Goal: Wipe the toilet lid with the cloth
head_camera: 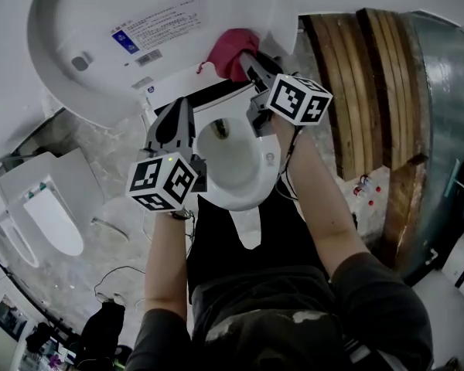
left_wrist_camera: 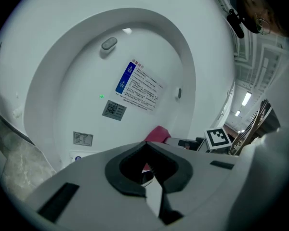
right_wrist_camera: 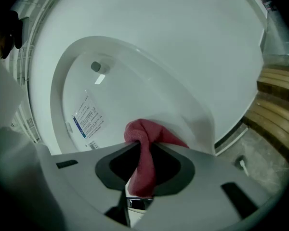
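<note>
red cloth [right_wrist_camera: 145, 137], bunched into a soft knot, sits pinched in my right gripper [head_camera: 247, 59]. its fingers are closed on a fold of it, and a tail hangs down between them. the knot lies against the lower right edge of the raised toilet lid [head_camera: 216, 10], close to the hinge end. it looks to be touching the white plastic, though i cannot be sure how firmly.

i judge the wiping to be under way and at the lid's rim, with most of the inner face left to cover. that face is glossy and white, with rubber bumpers and a printed label [head_camera: 158, 25] in the middle. the next move calls for steady pressure and a sweep across towards the label, with the cloth kept flat enough that the hard fingers do not scrape the plastic.

my left gripper [head_camera: 179, 107] has its fingers fully closed on nothing. it hangs over the open bowl [head_camera: 232, 168], apart from the lid. wooden planks [head_camera: 363, 91] lean to the right.
</note>
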`<action>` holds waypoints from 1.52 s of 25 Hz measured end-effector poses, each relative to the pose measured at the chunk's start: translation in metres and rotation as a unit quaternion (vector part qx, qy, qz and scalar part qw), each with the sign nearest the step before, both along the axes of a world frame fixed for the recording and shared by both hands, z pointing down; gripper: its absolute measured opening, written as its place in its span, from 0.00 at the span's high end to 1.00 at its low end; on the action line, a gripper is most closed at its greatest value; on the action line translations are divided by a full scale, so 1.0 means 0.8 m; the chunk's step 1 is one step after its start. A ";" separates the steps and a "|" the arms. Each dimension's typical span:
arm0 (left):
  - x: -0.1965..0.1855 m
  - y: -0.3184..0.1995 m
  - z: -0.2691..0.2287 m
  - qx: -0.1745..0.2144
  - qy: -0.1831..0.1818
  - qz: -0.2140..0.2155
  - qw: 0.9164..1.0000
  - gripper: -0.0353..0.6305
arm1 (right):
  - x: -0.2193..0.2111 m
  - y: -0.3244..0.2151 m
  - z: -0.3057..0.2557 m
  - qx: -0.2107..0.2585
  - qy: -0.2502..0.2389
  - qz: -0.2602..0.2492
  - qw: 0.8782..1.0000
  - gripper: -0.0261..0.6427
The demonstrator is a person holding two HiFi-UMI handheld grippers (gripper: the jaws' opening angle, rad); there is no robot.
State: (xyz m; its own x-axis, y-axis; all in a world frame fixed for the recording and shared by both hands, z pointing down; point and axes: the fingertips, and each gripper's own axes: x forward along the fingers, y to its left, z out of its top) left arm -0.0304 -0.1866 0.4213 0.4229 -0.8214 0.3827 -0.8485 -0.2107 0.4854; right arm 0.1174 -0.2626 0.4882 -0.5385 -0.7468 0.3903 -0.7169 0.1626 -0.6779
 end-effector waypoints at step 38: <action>-0.182 -0.056 -0.208 0.163 -0.043 0.128 0.977 0.61 | -0.199 0.072 -0.265 0.092 0.000 -0.091 0.992 0.86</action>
